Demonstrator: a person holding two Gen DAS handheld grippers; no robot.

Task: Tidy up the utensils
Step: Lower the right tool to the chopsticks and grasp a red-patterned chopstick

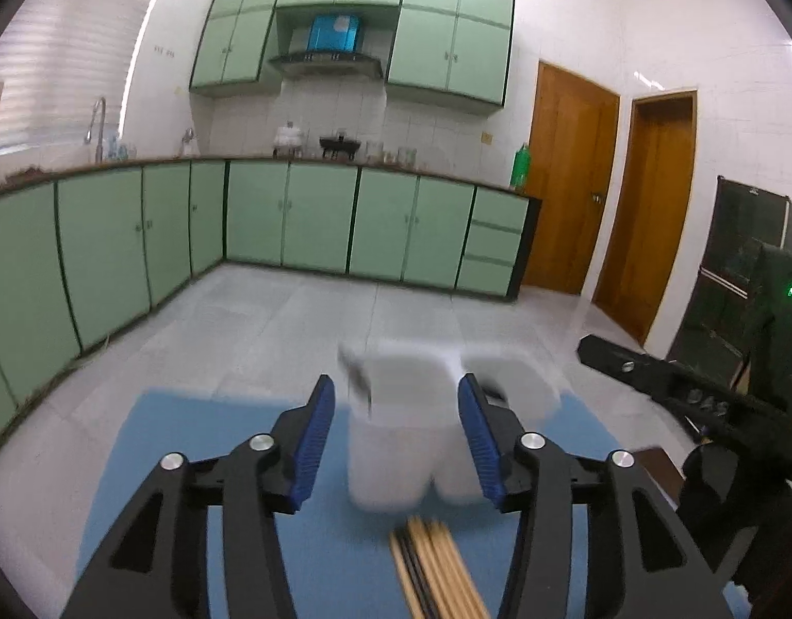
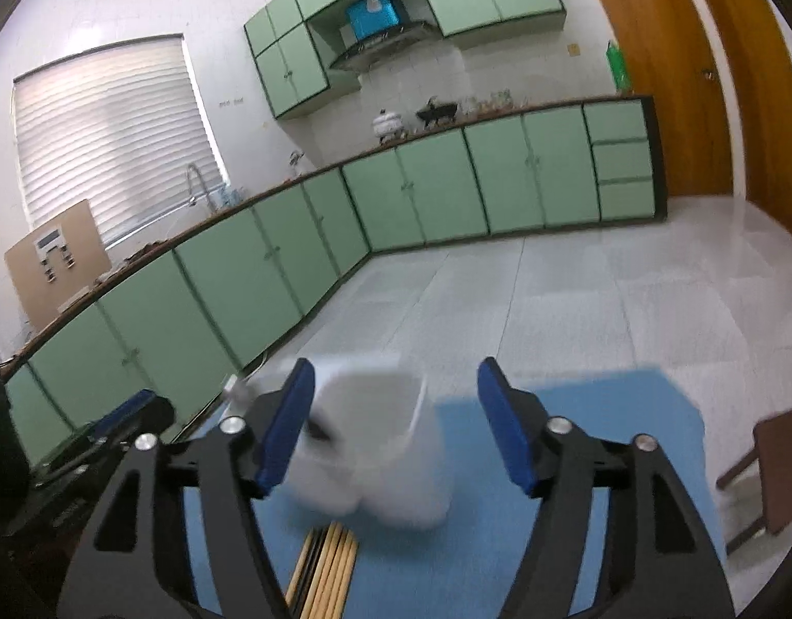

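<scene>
From the left wrist we see our left gripper [image 1: 396,402] spread wide, grasping nothing, before the blurred white holder [image 1: 411,433] on the blue mat [image 1: 190,464]; chopsticks [image 1: 437,567] lie just below. From the right wrist, our right gripper [image 2: 396,407] gapes empty too, the holder [image 2: 380,443] between its fingers, chopsticks [image 2: 329,562] beneath.

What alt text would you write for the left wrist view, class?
The open left gripper frames a blurred white utensil holder on a blue mat. Wooden chopsticks lie just below it; green kitchen cabinets line the background.

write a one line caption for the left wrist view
Open left gripper facing a white holder, chopsticks below.
</scene>
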